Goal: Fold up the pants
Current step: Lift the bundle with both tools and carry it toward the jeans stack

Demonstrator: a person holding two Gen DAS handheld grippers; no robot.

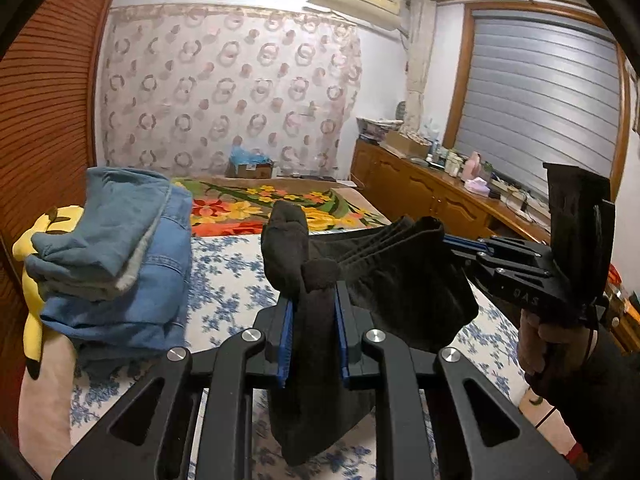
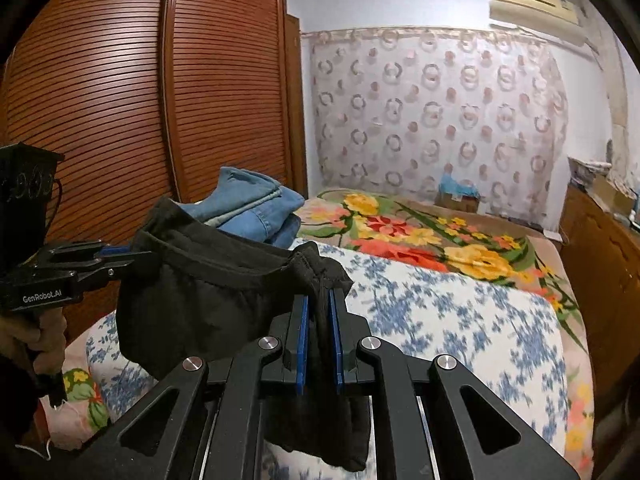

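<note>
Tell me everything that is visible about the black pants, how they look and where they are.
The black pants are of soft, matte, knit-like cloth with a stitched band along the upper edge. They hang in the air above the bed, stretched between two grips: the left gripper is shut on one bunched end and the right gripper on the other, blue-padded fingers pressing the cloth. The middle sags, and loose cloth hangs below each gripper. Whether the lowest part touches the bed is not visible.
</note>
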